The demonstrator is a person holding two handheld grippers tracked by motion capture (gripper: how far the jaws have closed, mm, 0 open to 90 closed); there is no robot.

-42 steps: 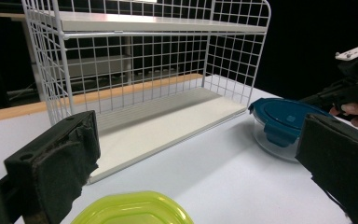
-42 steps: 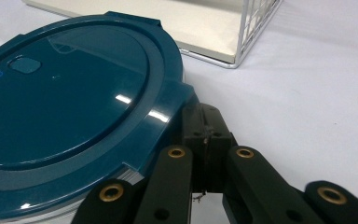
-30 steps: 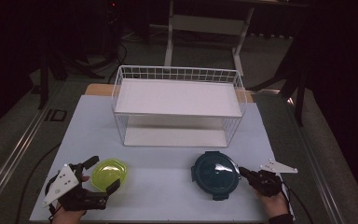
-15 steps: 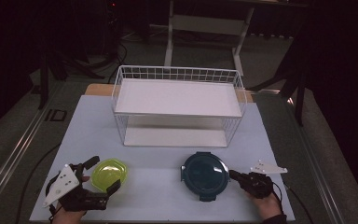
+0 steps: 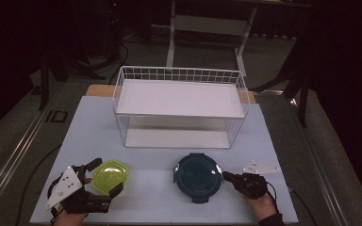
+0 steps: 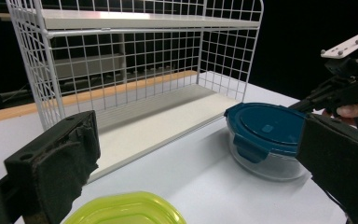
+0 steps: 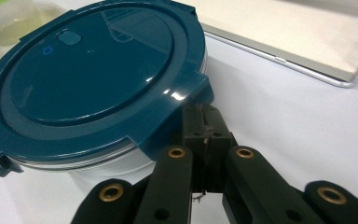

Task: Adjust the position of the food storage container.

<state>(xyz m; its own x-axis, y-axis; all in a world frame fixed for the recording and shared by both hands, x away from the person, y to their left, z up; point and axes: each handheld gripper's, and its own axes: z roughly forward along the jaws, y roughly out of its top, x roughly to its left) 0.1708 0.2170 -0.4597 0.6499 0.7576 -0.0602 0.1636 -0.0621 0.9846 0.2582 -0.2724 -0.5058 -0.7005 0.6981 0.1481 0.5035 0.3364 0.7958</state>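
Two grippers at two tubs on the surface (image 5: 160,183).
Right gripper (image 5: 227,176), jaws closed, touches the blue tub's (image 5: 198,173) right lid tab, near right. Left gripper (image 5: 104,178) gapes around the green tub (image 5: 110,173), near left.

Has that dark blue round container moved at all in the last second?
Yes. The blue container has slid left across the table, toward the green lid, judged against the wire rack, which kept its place. The right tongs are closed against its side.
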